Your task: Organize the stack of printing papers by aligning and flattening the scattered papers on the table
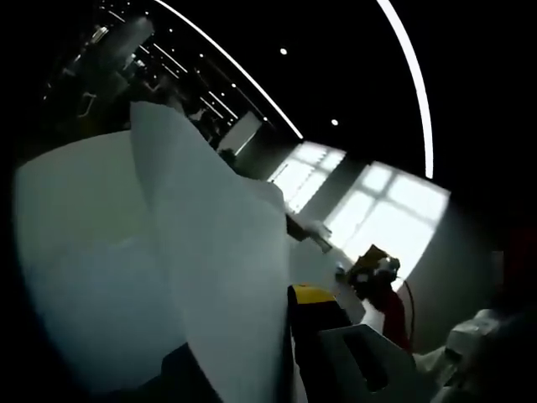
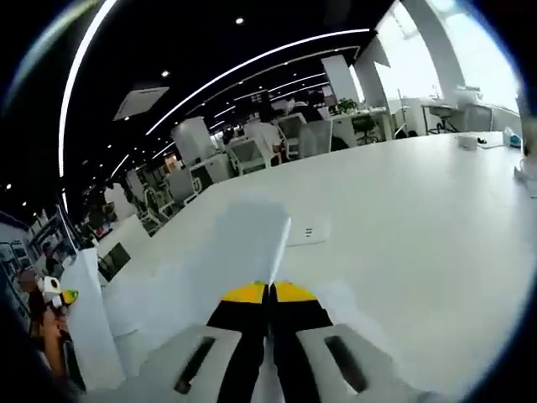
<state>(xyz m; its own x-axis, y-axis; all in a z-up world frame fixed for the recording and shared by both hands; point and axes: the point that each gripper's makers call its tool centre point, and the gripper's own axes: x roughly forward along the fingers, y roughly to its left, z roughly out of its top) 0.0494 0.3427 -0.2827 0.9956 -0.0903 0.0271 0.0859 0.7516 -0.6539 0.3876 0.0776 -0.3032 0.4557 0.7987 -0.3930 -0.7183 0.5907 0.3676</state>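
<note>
In the left gripper view, a bundle of white printing papers (image 1: 210, 243) stands upright and bowed, covering the left and middle. My left gripper (image 1: 289, 299) is shut on its lower edge. One yellow-tipped finger (image 1: 314, 295) shows against the sheets and the other is hidden behind them. My right gripper (image 2: 269, 290) is shut on a sheet (image 2: 262, 231) seen nearly edge-on, which rises from between its yellow tips above the white table (image 2: 419, 218). The right gripper (image 1: 373, 270) also appears beyond the paper's edge. The left gripper (image 2: 52, 295) is at the far left, beside upright papers (image 2: 91, 332).
A small white card (image 2: 307, 231) lies flat on the table beyond the held sheet. Office chairs and desks (image 2: 277, 138) line the table's far side. Small objects (image 2: 468, 140) sit near its far right edge. A person's pale sleeve (image 1: 478, 336) is at the lower right.
</note>
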